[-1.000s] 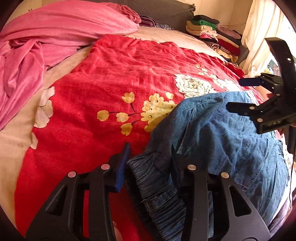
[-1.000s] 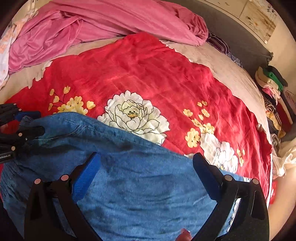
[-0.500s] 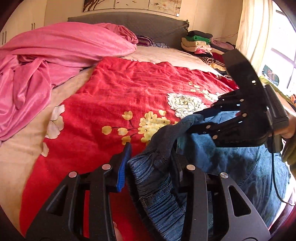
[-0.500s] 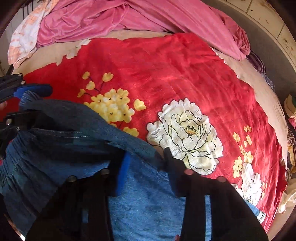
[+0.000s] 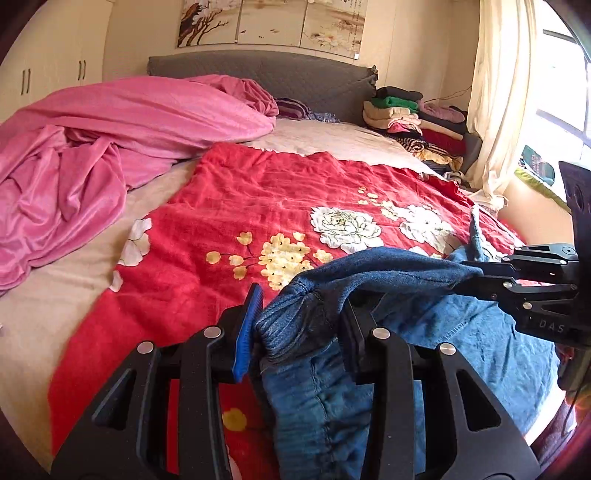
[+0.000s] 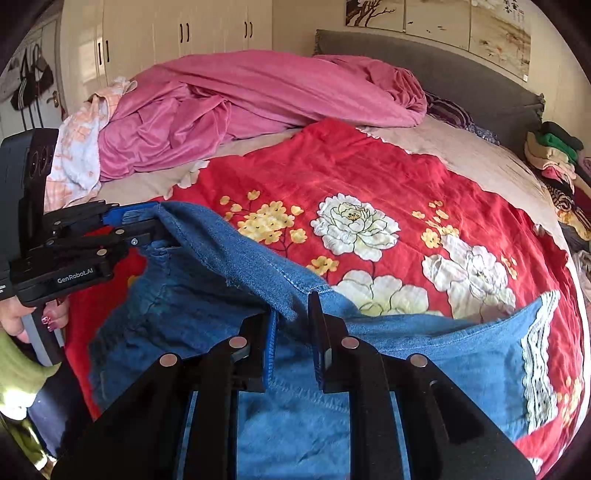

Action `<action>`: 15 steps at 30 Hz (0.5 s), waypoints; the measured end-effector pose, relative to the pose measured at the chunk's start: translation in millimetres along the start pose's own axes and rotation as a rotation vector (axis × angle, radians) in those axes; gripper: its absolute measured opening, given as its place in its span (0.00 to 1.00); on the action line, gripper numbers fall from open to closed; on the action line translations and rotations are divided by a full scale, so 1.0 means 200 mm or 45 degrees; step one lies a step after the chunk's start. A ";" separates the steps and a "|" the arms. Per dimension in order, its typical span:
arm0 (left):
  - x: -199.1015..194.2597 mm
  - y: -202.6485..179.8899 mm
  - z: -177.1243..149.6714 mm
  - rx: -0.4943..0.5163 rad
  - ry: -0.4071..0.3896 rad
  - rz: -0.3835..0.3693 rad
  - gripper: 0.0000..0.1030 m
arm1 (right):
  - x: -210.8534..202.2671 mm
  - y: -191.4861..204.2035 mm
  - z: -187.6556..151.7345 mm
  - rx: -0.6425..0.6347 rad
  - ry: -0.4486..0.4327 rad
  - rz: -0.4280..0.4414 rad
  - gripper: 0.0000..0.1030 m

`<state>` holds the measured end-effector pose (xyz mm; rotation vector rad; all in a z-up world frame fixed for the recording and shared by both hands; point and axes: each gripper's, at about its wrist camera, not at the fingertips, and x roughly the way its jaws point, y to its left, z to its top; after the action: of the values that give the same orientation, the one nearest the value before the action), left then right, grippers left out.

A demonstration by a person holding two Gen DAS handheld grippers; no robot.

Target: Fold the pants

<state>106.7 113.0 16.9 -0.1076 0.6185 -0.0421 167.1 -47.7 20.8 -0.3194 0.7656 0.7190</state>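
A sunlit bedroom — grey headboard [image 5: 266,79], cream wardrobe doors [image 6: 177,33], curtained window [image 5: 498,92], painted panels [image 5: 273,22] above.

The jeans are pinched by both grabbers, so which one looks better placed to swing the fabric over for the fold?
Probably the right gripper: it pinches the jeans mid-edge, lifted, with open red bedspread ahead. The left gripper clamps the bunched waistband, better as an anchor.

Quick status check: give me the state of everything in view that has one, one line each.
Blue denim pants: edge lifted off the bed, lace-trimmed hem flat.
Left gripper: shut on the elastic waistband.
Right gripper: shut on the seam edge.
Red floral bedspread: spread flat.
Pink blanket: crumpled.
White wardrobe doors: closed.
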 end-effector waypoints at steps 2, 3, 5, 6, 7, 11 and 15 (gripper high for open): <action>-0.07 -0.04 -0.04 0.005 0.006 -0.006 0.29 | -0.09 0.05 -0.06 0.026 -0.021 0.002 0.15; -0.10 -0.04 -0.06 0.007 0.011 -0.014 0.29 | -0.12 0.06 -0.10 0.050 -0.030 0.015 0.15; -0.17 -0.07 -0.11 0.028 0.013 -0.033 0.29 | -0.20 0.11 -0.17 0.083 -0.042 0.032 0.15; -0.21 -0.08 -0.14 0.047 0.018 -0.043 0.29 | -0.23 0.14 -0.20 0.090 -0.045 0.041 0.15; -0.23 -0.09 -0.16 0.067 0.025 -0.049 0.29 | -0.26 0.16 -0.24 0.090 -0.050 0.045 0.15; -0.31 -0.11 -0.28 0.107 0.090 -0.077 0.29 | -0.31 0.26 -0.41 0.144 -0.028 0.083 0.15; -0.33 -0.11 -0.40 0.136 0.177 -0.082 0.29 | -0.33 0.34 -0.50 0.143 0.017 0.119 0.15</action>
<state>6.9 89.1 -7.8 -0.0211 0.7505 -0.1457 34.5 -80.1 -2.0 -0.1878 0.8343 0.7589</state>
